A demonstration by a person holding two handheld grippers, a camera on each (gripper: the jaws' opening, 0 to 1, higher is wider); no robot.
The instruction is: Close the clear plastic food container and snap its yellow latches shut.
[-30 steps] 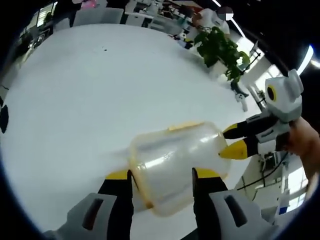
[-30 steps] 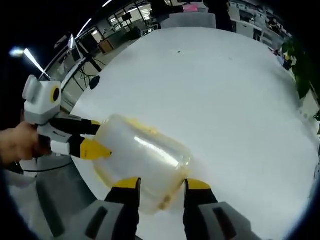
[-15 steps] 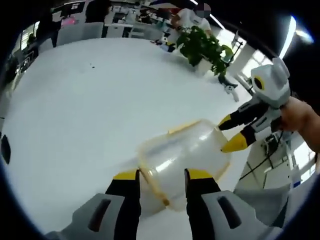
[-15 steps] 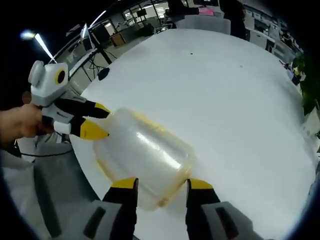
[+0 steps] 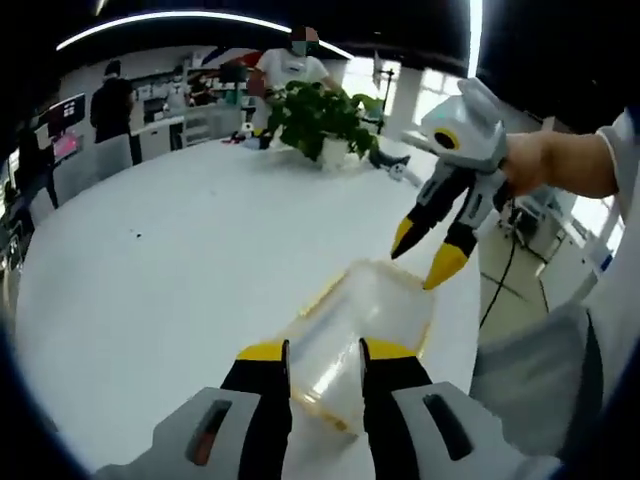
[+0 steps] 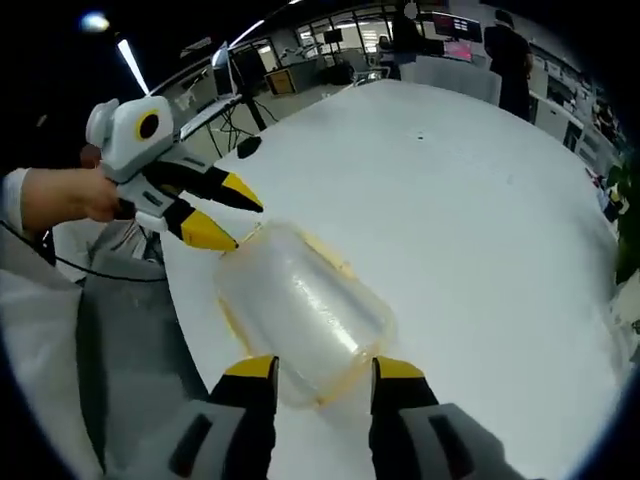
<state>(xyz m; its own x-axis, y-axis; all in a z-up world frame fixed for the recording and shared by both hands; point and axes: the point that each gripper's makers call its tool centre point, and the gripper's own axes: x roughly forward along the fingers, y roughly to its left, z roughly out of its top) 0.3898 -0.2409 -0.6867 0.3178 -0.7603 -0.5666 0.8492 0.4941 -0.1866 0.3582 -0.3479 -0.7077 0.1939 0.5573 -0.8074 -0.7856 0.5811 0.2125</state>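
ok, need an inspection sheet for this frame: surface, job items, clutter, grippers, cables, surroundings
Surface: white table, container sits near its edge.
Job's things: clear container with yellow trim, lying between the two grippers; whether the latches are snapped cannot be told.
Clutter: small dark speck far out on the table.
Grippers: left gripper has its jaws on either side of one end of the container; right gripper open at the opposite end.
Cables: black cable hanging past the table edge.
Surroundings: potted plant, people standing behind it, desks and screens.
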